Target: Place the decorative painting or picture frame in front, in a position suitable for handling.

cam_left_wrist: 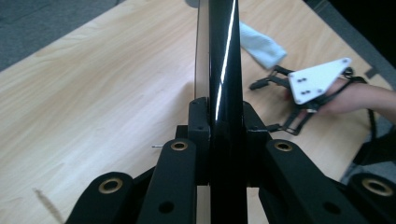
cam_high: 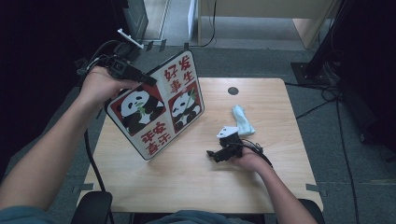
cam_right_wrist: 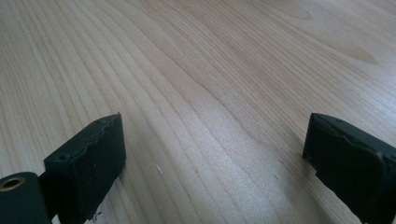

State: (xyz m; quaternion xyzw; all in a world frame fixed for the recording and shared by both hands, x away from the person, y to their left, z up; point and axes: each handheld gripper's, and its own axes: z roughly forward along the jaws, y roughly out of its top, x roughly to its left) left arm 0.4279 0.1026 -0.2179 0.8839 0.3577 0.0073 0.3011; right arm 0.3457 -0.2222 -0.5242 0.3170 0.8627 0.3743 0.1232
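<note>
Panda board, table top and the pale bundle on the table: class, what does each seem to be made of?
Panda board: rigid printed panel, probably plastic or coated board; its black edge gleams in the left claw.
Table top: light wood or wood-look laminate with visible grain.
Pale bundle: soft, crumpled, probably cloth or tissue.

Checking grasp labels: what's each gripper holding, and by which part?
The left gripper is shut on the panda board, clamping its upper left edge so it tilts above the table. The right gripper is open and holds nothing.
</note>
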